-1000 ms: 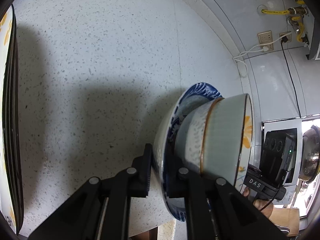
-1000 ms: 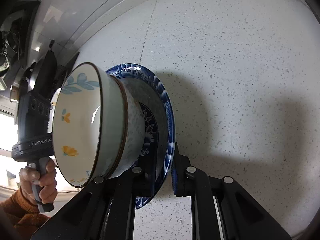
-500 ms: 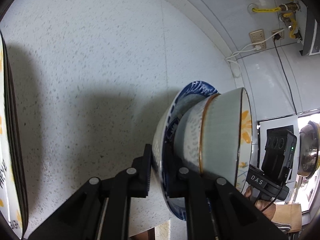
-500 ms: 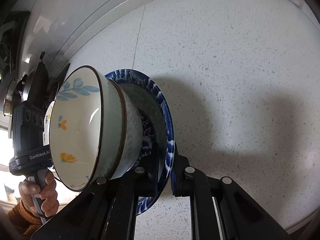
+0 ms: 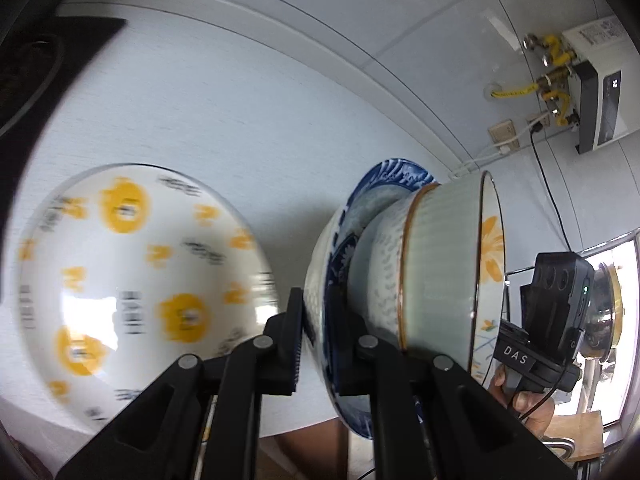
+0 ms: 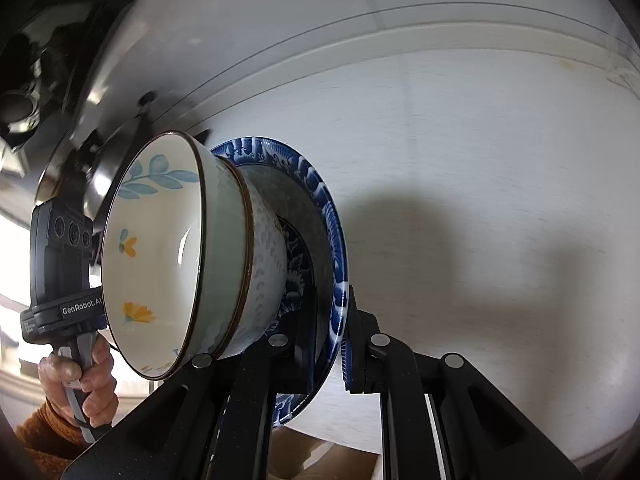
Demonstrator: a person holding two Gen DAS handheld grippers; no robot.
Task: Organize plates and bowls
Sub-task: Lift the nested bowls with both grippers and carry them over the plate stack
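A blue-patterned plate (image 5: 396,176) hangs on edge above the white counter, with two nested bowls on it. The top one is a pale green bowl (image 5: 440,264) with yellow flowers inside. My left gripper (image 5: 318,340) is shut on the plate's rim. In the right wrist view the same plate (image 6: 320,188) and the green bowl (image 6: 168,256) show from the other side. There my right gripper (image 6: 330,340) is shut on the opposite rim. A white plate with yellow prints (image 5: 132,280) lies on the counter, left of my left gripper.
A black hob (image 5: 40,64) sits at the far left of the speckled counter (image 6: 480,200). A water heater with yellow pipes (image 5: 592,92) and a wall socket (image 5: 502,132) are on the tiled wall. A person's hand (image 6: 80,384) holds the other gripper's handle. A steel pot (image 5: 604,312) stands beyond.
Both grippers have lifted the plate and its bowls up and away from the counter. The yellow-printed plate, earlier a sliver at the left edge, is now in full view.
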